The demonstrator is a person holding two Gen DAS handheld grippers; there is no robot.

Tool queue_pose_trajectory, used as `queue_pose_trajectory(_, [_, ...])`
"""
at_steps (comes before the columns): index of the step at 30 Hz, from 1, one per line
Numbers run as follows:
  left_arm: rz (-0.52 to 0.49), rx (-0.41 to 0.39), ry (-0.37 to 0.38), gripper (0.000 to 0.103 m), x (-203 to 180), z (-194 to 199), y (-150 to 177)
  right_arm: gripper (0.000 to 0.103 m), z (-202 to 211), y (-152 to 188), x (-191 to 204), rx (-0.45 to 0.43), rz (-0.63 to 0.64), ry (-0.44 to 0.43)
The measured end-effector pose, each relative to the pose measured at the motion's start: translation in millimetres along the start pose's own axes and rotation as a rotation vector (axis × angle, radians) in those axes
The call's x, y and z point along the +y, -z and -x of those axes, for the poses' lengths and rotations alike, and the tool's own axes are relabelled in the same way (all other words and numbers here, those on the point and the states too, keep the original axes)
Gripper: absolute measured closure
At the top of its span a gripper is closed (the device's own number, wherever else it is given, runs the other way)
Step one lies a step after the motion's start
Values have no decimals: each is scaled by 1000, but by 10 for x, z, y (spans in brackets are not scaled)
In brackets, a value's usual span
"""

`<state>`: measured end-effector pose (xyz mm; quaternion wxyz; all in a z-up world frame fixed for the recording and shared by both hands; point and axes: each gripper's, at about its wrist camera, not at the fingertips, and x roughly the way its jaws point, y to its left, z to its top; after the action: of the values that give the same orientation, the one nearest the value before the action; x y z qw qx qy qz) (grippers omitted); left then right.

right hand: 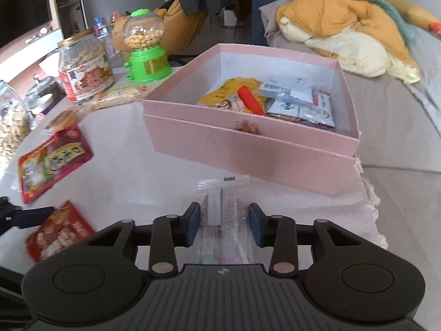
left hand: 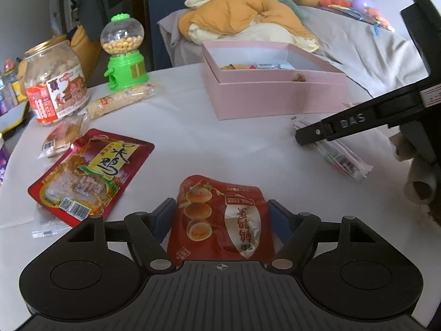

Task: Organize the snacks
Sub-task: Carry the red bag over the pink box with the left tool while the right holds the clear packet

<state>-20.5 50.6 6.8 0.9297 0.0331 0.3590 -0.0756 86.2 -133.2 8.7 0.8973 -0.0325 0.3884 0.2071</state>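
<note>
Landmark: pink box [right hand: 248,149], open-topped, on the white-covered surface [left hand: 193,143]; already holds a yellow packet [right hand: 228,91] and several pale sachets [right hand: 297,102].
Beside the box, jar side: green candy dispenser [left hand: 125,55] stands upright; next to it a big plastic jar [left hand: 55,82] with a red label; a long peanut bar [left hand: 121,100] lies between them and the box.
Near the jar: round pastry in clear wrap [left hand: 62,136], and touching it a large red flat pouch [left hand: 91,176], both lying flat.
Behind the box: bed [left hand: 372,55] with an orange and cream heap of bedding [left hand: 248,16].
In the way: nothing lies between the right claw and the front wall of the box.
Left claw [left hand: 223,218]: clenched on the red quail-egg pouch [left hand: 220,218], blue pads pressing its two sides; pouch well apart from the box, on the near side.
Right claw [right hand: 223,226]: pads against the sides of a clear-wrapped snack bar [right hand: 220,215], gripping it; wrapper's far end sticks out toward the box.
Snack bar position: just in front of the box's front wall, not inside it.
</note>
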Motion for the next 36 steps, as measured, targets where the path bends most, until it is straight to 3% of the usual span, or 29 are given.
queue_pose_trajectory(4, [7,-1,3,24,7,5,9,66,97,63,-2,15,-22,-27])
queue_pose_trajectory(12, [29,-5,14,25,17,68,45,66,399,162,104,12,50,-20])
queue_pose_trajectory(19, [91,-23,76,26,99,135,-65,66,611,191,48,2,73,-8])
queue_pose_trajectory(29, [68,-199,103,26,-7,401,-613,66,957,153,-171,-83,77,-50])
queue_pose_trajectory(36, [53,-284,115,25,-164,76,-1393,66,1004,78,-172,-150,91,-93])
